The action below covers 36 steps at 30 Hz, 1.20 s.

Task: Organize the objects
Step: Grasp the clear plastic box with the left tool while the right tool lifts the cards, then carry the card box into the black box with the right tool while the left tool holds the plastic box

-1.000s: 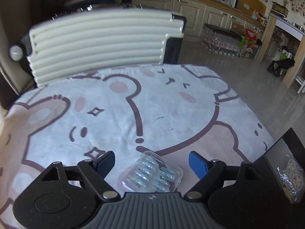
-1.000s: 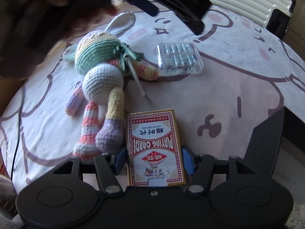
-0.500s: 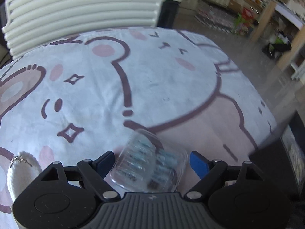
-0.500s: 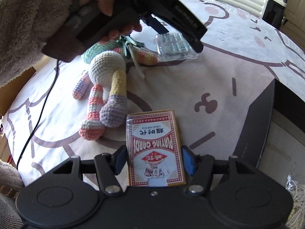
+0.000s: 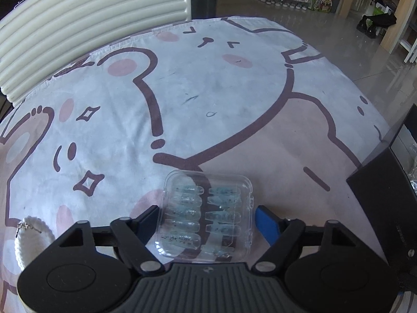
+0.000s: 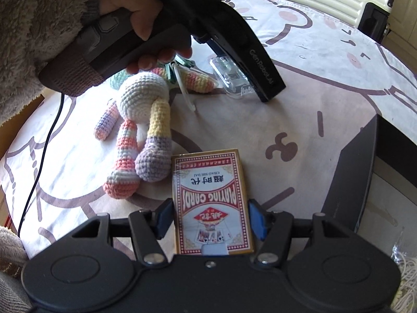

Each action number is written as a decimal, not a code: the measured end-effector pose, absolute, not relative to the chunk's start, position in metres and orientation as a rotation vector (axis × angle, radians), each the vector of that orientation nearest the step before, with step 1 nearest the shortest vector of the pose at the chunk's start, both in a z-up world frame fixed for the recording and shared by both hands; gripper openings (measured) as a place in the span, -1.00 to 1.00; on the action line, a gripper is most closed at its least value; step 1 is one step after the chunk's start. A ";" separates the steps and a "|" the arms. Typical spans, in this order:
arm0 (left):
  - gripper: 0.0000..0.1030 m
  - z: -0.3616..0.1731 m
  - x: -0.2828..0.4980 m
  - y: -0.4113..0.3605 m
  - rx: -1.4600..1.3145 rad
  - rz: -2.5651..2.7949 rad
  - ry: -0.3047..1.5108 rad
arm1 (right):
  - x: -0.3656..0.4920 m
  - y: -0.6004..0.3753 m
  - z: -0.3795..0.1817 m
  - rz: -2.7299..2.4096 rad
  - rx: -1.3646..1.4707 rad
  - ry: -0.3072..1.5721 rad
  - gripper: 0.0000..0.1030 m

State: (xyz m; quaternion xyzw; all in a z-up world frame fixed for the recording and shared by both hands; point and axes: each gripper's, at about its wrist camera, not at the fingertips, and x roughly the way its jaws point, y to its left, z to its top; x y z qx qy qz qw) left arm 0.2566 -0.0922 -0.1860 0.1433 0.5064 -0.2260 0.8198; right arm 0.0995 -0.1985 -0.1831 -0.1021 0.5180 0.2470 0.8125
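Note:
A clear plastic case of small blue-tinted pieces point(image 5: 207, 212) lies on the bear-print cloth between the fingers of my left gripper point(image 5: 208, 220). The jaws stand open around it, with a gap on the right side. It also shows in the right wrist view point(image 6: 229, 78), partly hidden by the left gripper's body point(image 6: 234, 41). My right gripper point(image 6: 211, 219) is shut on a red playing card box point(image 6: 211, 200) just above the cloth. A pastel crochet bunny point(image 6: 140, 120) lies left of the card box.
A black box point(image 5: 383, 195) stands at the table's right edge and holds small bagged items; it also shows in the right wrist view point(image 6: 354, 172). A cream ribbed suitcase point(image 5: 91, 26) stands behind the table. A white crochet piece point(image 5: 31, 237) lies at the left.
My left gripper has moved forward and down, so the clear case now lies deeper between its fingers. My right gripper has kept the card box and shifted slightly back toward the black box.

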 end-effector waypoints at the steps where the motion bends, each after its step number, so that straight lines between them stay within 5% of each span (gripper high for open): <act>1: 0.44 -0.185 0.256 -0.090 0.291 -0.475 1.085 | 0.100 -0.199 -0.183 0.526 -0.215 1.103 0.18; 36: 0.43 -0.064 0.110 -0.030 0.018 -0.242 0.834 | 0.048 -0.219 -0.095 0.353 -0.033 0.897 0.17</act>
